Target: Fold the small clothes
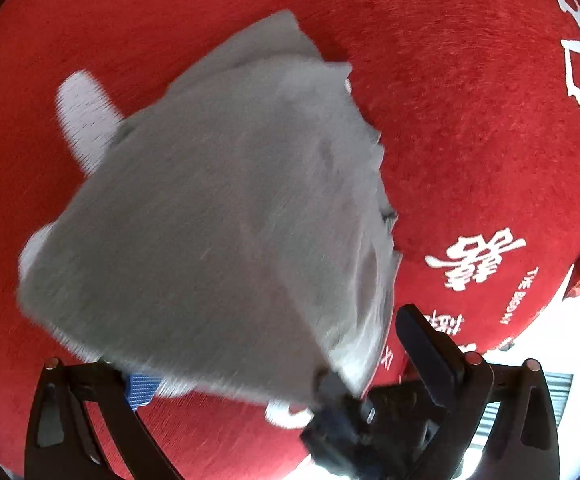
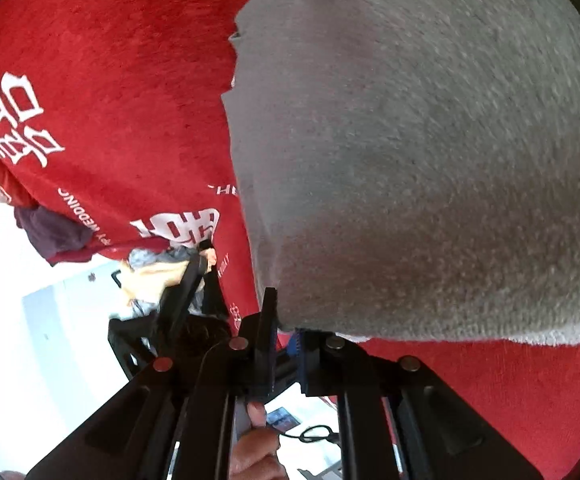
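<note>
Folding underway: grey cloth fills frame centre on red cover, partly doubled over, not flat yet. Right claw clamped on its near corner; left claw spread wide, cloth draped between fingers, ungripped.

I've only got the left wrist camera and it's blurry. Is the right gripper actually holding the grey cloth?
Observer: Yes. In the right wrist view, the right gripper is shut on an edge of the grey cloth.
Operator: Are there any other clothes around that I can't see?
Observer: One. A dark purple garment sits at the edge of the red cover, outside your frame.
</note>
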### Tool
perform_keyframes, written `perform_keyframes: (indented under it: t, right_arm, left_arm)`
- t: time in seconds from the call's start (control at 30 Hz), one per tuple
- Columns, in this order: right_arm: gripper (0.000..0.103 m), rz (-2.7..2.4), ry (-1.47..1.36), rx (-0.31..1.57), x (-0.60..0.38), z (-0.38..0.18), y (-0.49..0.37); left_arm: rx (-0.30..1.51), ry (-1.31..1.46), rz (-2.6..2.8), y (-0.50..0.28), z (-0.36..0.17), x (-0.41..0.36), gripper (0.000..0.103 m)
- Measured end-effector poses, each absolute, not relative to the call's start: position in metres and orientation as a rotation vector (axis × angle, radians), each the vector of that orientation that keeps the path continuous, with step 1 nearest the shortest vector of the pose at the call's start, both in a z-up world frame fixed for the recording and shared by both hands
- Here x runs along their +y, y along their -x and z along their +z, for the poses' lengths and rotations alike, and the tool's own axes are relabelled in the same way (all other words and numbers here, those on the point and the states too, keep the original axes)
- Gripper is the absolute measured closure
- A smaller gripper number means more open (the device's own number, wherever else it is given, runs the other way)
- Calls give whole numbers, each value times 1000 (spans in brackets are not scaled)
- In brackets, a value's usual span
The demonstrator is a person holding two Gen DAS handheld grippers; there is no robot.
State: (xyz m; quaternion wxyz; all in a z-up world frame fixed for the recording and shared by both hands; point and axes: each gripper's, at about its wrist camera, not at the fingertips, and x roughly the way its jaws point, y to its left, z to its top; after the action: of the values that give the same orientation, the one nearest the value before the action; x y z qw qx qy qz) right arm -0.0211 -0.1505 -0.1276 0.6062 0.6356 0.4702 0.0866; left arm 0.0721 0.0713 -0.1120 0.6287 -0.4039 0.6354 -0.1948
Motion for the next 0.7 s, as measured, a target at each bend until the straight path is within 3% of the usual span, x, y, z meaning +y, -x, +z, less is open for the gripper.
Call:
perform_keyframes:
  t: [0.2,0.53,0.57,0.67,0.7]
  right_arm:
    - [94,202,-1398,1162,-142,-133,20]
    - [94,206,-1346,1218,-143,-139,17]
    - [94,210,-1336,1222,-142,-137,13]
    - [93,220,-1273,1253,-145,-128,10]
    - [91,221,-1241,1269,-146,-123,9]
  left_arm:
    - [1388,627,-395,-88,-105,56,0]
    - [1410,664,-400,-93,-110,64,2]
    - [1398,676,-381,-93,-108,68,6]
    - [1370,599,-328,-89,-102,72,39]
    - [1366,559,-322,-88,-101,71,58]
